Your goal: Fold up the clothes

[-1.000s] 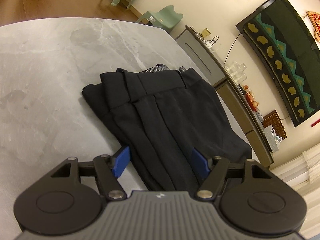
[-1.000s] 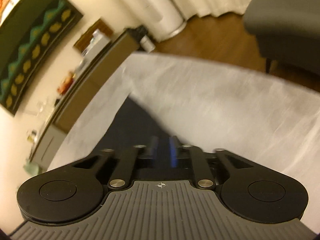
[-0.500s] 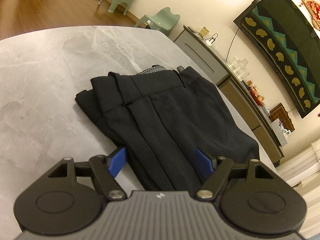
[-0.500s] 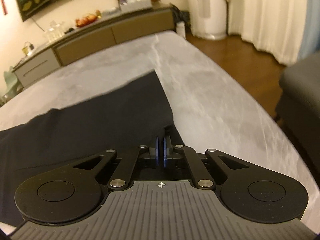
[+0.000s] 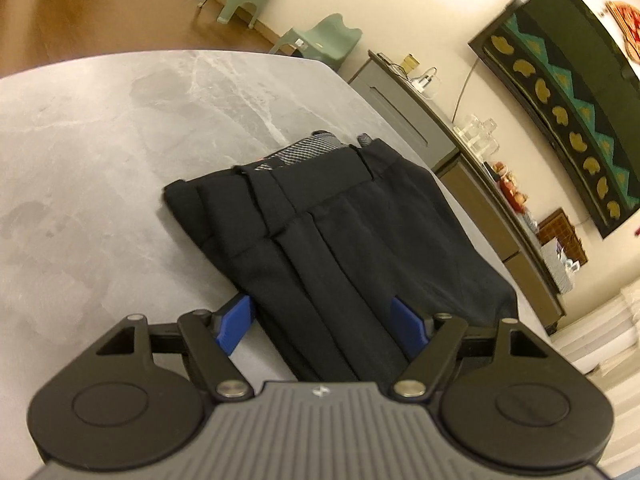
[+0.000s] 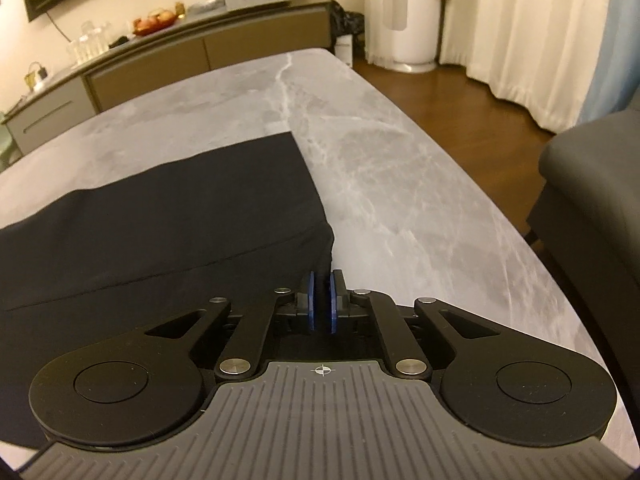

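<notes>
Between the two blue pads of the left gripper [image 5: 322,322], a pair of black trousers [image 5: 340,240] is seen lying flat on the grey marble table [image 5: 100,140]. The pads are held wide apart, one on each side of the near edge of the cloth, and nothing is pinched yet. Straight ahead of this gripper, the waistband end is found, with a bit of grey mesh lining peeking out at the far edge. Long pressed pleats are seen running from the waistband back toward the gripper.

In front of the right gripper [image 6: 321,304], the other end of the black trousers [image 6: 160,220] is spread over the table [image 6: 400,160]. Its pads are brought close together, with only a thin gap left. A corner of the cloth lies right at their tips, but whether it is pinched cannot be told.

The cloth is judged to be soft, light and floppy, so it will likely sag if lifted by one point. It is probably a bit slippery on the smooth stone. A hold at the edges or corners is best.
</notes>
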A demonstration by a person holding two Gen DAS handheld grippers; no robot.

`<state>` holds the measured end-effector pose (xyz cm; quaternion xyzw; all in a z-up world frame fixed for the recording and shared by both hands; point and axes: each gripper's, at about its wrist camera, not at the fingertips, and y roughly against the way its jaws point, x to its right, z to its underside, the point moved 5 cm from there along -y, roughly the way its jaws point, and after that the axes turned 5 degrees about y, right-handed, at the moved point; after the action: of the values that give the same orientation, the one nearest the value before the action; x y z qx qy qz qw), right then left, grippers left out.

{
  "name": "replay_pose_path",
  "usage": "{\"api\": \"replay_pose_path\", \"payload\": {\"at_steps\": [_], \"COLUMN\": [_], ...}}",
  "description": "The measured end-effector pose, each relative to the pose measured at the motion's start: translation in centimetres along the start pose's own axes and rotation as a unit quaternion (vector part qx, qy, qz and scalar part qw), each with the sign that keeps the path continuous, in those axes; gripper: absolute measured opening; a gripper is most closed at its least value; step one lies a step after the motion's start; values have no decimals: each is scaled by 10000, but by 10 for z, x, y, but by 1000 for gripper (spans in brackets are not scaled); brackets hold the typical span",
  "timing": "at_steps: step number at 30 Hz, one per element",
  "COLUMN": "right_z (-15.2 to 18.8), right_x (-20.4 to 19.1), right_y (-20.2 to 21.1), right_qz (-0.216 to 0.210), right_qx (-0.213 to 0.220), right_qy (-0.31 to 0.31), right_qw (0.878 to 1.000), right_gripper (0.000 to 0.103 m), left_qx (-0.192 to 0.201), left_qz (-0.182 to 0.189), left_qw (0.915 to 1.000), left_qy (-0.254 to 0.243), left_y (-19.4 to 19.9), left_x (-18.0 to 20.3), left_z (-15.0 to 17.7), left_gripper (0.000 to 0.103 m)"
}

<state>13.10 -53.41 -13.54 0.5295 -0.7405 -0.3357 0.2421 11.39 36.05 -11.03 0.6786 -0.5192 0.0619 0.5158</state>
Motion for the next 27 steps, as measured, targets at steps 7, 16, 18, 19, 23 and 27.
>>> {"api": "replay_pose_path", "payload": {"at_steps": [7,16,18,19,23,27], "right_z": [12,28,44,51,76,74], "right_x": [-2,2,13,18,31,27], "right_y": [10,26,40,48,63,54], "right_qz": [-158,-109,-379,-514,-965,-1287], "right_qx": [-172,-189,-209,-219,-168,36], "right_qy": [-283,-903,-1569,-1898,-2677,-2986], "right_qw": [9993,9957,9867,9802,9585,9457], "right_gripper": [10,53,59,61,63,63], "left_qx": [51,-137,-112,-107,-163,-322], "left_qz": [234,370,368,370,435,597], "left_qw": [9975,9981,9979,9977,9974,9970], "left_qy": [663,471,520,551,545,372], "left_y": [14,-2,-2,-1,-5,-14], "left_x": [-26,-9,-10,-10,-2,13], "left_z": [-12,-6,-6,-5,2,9], "left_gripper": [83,85,85,85,86,91]}}
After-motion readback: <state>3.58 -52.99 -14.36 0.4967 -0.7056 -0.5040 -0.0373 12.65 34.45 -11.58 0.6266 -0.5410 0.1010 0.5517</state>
